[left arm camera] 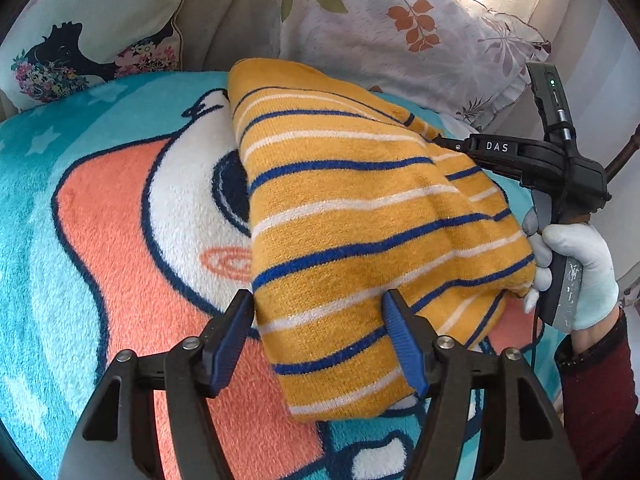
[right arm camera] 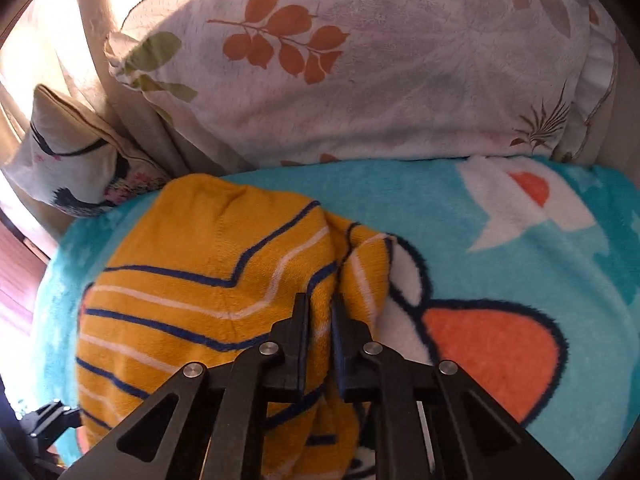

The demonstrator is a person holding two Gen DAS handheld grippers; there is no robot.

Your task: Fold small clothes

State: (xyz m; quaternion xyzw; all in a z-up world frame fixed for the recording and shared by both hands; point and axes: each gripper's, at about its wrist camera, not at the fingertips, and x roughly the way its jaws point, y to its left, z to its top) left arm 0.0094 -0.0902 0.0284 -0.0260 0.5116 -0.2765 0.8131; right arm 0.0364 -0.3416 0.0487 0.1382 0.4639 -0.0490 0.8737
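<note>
The knitted mustard-yellow sweater (left arm camera: 360,216) carries thin royal-blue and white stripes. Beneath it, the fluffy turquoise fleece blanket (left arm camera: 36,216) shows a cartoon figure in coral orange and white, outlined in navy, with pale stars. Behind the sweater, a white pillow (left arm camera: 400,20) bears rust-orange, olive-green and mauve leaves; left of it, a cream cushion (left arm camera: 80,32) shows a black bird among pink flowers.

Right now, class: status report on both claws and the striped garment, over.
Left claw open, straddling the striped sweater's near edge. Right claw shut on sweater fold. Sweater bunched on fleece blanket. Nothing blocking.
</note>
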